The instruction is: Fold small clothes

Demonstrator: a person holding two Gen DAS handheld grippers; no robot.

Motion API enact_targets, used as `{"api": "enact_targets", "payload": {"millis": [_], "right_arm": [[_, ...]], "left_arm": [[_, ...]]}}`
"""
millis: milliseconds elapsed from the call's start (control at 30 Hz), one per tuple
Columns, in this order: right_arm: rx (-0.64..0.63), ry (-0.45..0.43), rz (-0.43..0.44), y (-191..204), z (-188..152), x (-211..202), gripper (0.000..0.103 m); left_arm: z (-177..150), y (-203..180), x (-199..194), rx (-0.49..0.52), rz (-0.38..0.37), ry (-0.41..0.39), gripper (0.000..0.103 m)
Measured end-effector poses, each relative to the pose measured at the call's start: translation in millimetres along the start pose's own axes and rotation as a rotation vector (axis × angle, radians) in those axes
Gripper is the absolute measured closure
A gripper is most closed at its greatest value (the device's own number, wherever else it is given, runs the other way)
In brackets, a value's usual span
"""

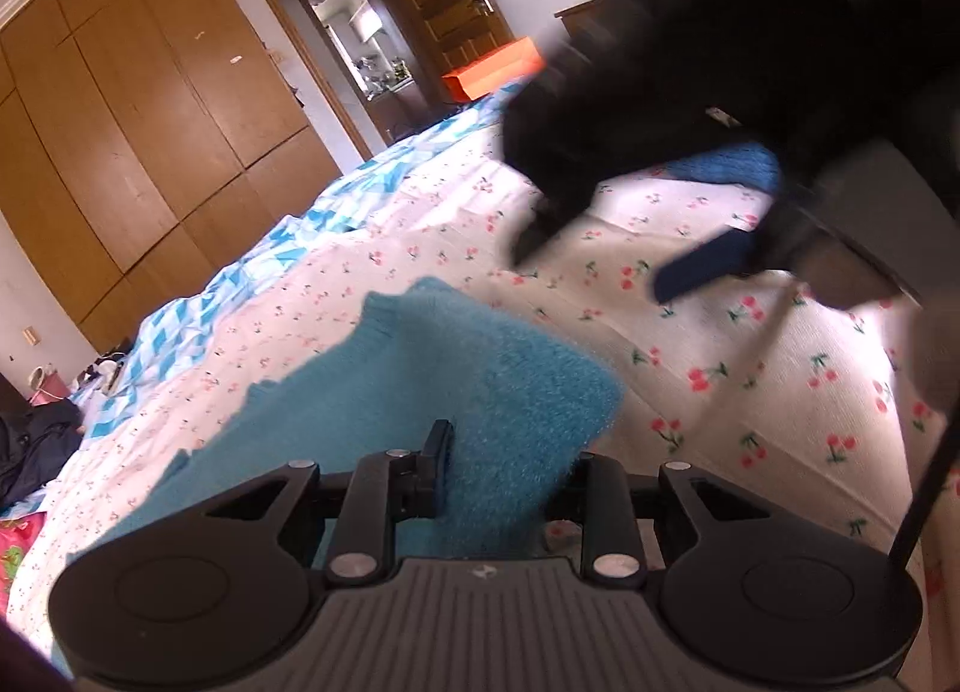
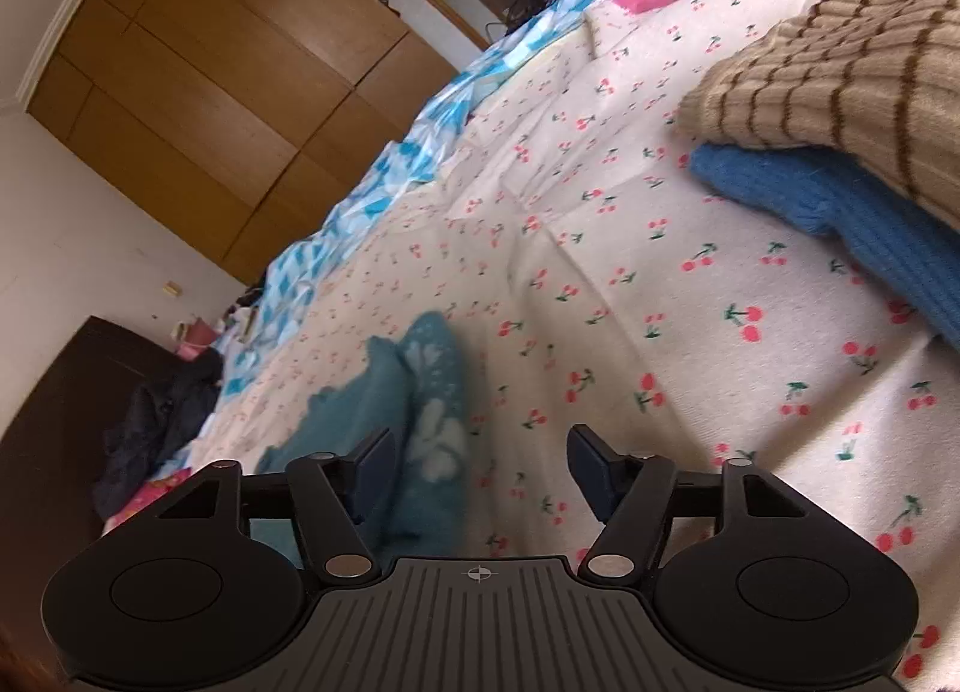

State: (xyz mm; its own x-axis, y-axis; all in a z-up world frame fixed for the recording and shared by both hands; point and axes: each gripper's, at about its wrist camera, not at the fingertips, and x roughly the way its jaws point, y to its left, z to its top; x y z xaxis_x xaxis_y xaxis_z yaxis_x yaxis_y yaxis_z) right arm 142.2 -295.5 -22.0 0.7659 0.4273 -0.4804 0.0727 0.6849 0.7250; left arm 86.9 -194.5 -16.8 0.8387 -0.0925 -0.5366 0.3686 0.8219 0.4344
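A small teal fuzzy garment (image 1: 432,368) lies on the cherry-print bed sheet (image 1: 690,332). My left gripper (image 1: 498,452) is shut on the teal garment, whose cloth covers the right finger. In the right wrist view the same teal garment (image 2: 420,410) lies low left, with white marks on it. My right gripper (image 2: 480,464) is open and empty, held above the sheet (image 2: 600,248) just right of the garment. It shows as a blurred black shape (image 1: 690,62) in the left wrist view.
A beige striped knit (image 2: 840,56) lies on a blue knit (image 2: 840,212) at the right of the bed. A blue-white quilt (image 2: 384,170) runs along the far edge. Wooden wardrobes (image 1: 120,122) and an orange box (image 1: 492,68) stand beyond. Dark clothes (image 2: 156,422) lie at left.
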Motion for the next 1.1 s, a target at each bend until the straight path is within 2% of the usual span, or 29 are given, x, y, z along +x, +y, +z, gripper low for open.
{"api": "enact_targets", "payload": {"millis": [67, 200, 333, 500, 600, 667, 833, 1100], "right_arm": [[-0.005, 0.045, 0.052, 5.3, 7.2, 12.2, 0.028], [-0.035, 0.117, 0.024, 10.9, 21.9, 47.6, 0.025], [-0.012, 0.224, 0.067, 6.7, 24.4, 86.4, 0.026], [-0.030, 0.250, 0.104, -1.8, 18.1, 101.0, 0.027], [0.002, 0.249, 0.146, -11.7, 19.0, 100.1, 0.039], [0.042, 0.265, 0.159, -20.9, 19.9, 101.1, 0.063], [0.165, 0.273, 0.239, -37.6, 21.9, 97.9, 0.072], [0.222, 0.265, 0.294, -43.0, 25.8, 90.5, 0.076]], "left_arm": [[0.7, 1.0, -1.0, -0.009, -0.004, -0.005, 0.070], [-0.6, 4.1, -3.0, -0.020, -0.021, -0.011, 0.070], [-1.5, -0.7, -6.2, -0.020, -0.021, -0.015, 0.070], [-2.2, -3.0, -2.7, -0.008, -0.023, -0.008, 0.070], [-0.1, -2.7, 2.9, -0.006, -0.023, 0.007, 0.070], [0.5, -4.6, 4.0, 0.002, -0.020, 0.016, 0.070], [2.7, -2.9, 4.0, 0.008, -0.014, 0.030, 0.071], [10.9, 8.4, 3.6, -0.047, -0.021, 0.059, 0.074]]}}
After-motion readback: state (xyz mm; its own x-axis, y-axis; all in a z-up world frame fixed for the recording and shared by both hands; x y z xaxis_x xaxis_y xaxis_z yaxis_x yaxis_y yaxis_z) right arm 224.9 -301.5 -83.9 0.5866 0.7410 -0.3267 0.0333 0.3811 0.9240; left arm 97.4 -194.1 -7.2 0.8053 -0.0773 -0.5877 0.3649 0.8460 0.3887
